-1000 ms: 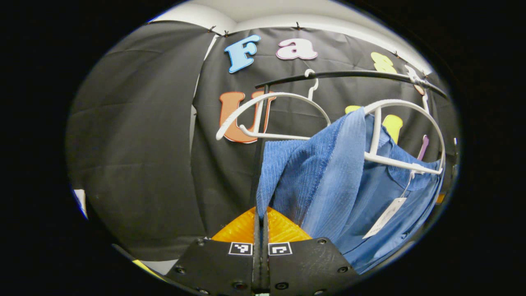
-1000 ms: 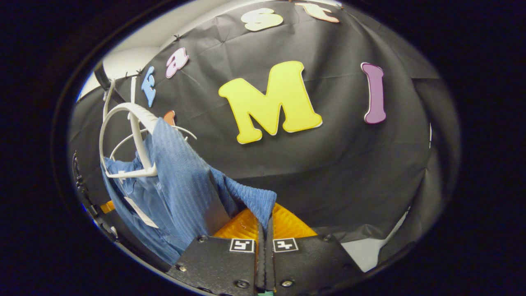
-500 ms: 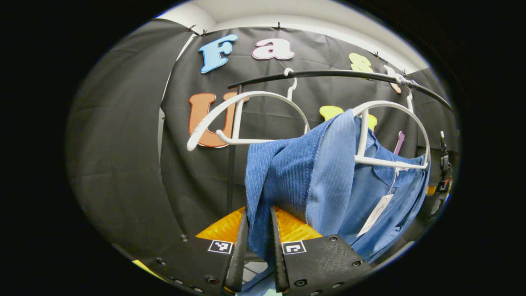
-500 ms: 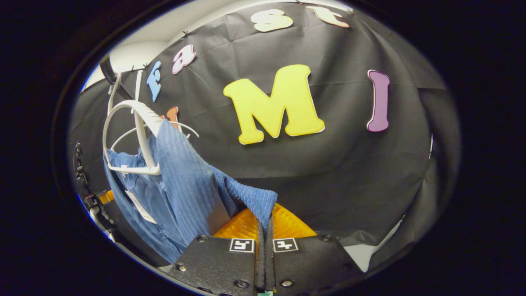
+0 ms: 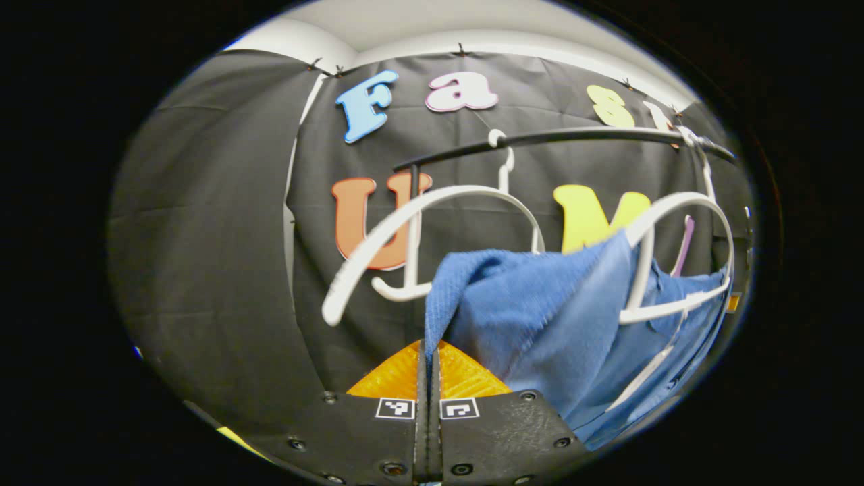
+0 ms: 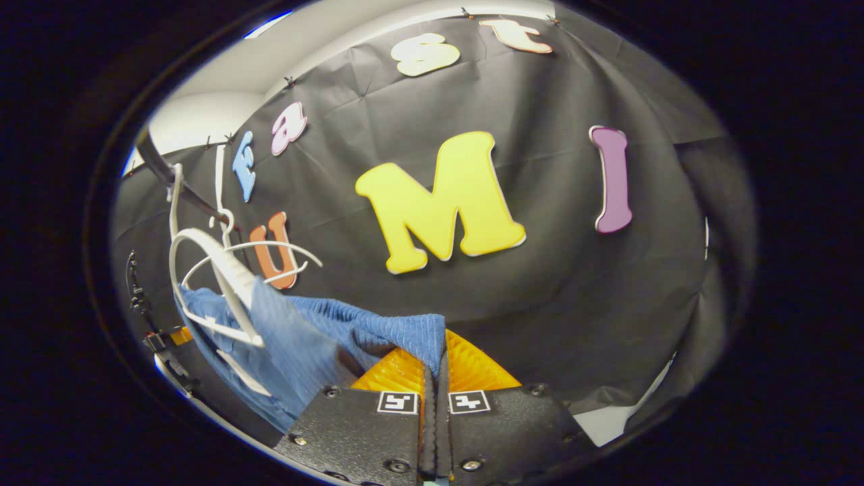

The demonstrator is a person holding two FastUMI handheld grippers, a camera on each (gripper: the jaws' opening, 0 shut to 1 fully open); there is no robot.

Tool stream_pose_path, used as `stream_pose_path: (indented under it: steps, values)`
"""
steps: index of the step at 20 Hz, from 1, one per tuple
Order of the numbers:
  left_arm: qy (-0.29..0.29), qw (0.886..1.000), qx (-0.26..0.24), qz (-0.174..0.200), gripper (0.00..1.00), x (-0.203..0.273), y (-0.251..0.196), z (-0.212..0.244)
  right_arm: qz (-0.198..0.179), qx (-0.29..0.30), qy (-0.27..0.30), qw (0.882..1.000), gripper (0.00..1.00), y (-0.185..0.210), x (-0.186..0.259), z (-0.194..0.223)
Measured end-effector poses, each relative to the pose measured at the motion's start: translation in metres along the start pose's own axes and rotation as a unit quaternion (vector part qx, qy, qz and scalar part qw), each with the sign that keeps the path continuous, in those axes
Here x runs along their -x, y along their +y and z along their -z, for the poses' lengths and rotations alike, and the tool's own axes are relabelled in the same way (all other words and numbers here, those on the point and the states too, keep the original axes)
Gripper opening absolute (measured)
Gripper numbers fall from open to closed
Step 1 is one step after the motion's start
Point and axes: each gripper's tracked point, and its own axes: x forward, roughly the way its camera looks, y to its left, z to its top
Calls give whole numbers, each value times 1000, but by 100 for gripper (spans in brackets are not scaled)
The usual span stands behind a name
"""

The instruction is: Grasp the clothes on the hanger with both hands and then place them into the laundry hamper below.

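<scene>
At bottom centre of left gripper view: left gripper [image 5: 428, 351], jaws pressed together w/ an edge of the blue garment [image 5: 540, 317] clamped between them at the tips. Fabric is ribbed, corduroy-like; runs up and right from the tips to a white plastic hanger [image 5: 675, 256], over which it is draped. White paper tag [image 5: 648, 371] dangles in front of the garment's lower right part. Hanger hooks onto a black rail [image 5: 574, 137] running across the upper part of the view.

2nd item on same rail: empty white hanger [image 5: 432, 229], to the left of the draped one, tilted, its lower left end pointing down. Blue cloth passes in front of its right end.

At bottom centre of right gripper view: right gripper [image 6: 435, 361], jaws together, nipping another edge of the same blue garment [image 6: 351, 331] at the tips. Cloth stretches left, nearly level, to the white plastic hanger [image 6: 216, 270] at far left; rest of garment hangs below the hanger bar. Empty white hanger [image 6: 270, 246] seen just behind it. Black rail [image 6: 169, 177] slants at upper left, both hooks on it.

Backdrop: black cloth wall [image 6: 540, 304] behind everything; pale ceiling [image 5: 472, 27] above its top edge.

Garment on the hanger, held at two edges, one per gripper.
</scene>
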Motion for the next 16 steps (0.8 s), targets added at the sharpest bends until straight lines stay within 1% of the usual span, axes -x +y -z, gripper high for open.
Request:
stream_pose_path:
  steps: [2,4,6,9,11,13,15,16]
  values:
    - [-14,999,28,-22,0,-4,15,-21,3,0,-19,1000,4,1,-4,-20]
    - [-21,999,38,-27,0,-2,18,-32,-5,-3,-39,999,4,5,-7,-39]
    - [-24,999,19,-27,0,1,14,-34,-10,-16,-59,998,4,6,-10,-57]
    - [-11,1000,-6,-28,0,-3,13,-26,5,-1,-64,998,4,-1,-17,-61]
    - [9,999,-13,-35,0,-6,14,-10,15,9,-51,999,4,-5,-25,-48]
    - [39,998,-24,-31,0,-7,10,17,31,30,-18,999,4,-13,-31,-19]
    - [52,998,-31,-27,0,-3,6,41,33,31,-6,999,4,-11,-31,-1]
    - [60,998,-28,-23,0,-1,3,52,37,38,10,999,4,-13,-33,12]
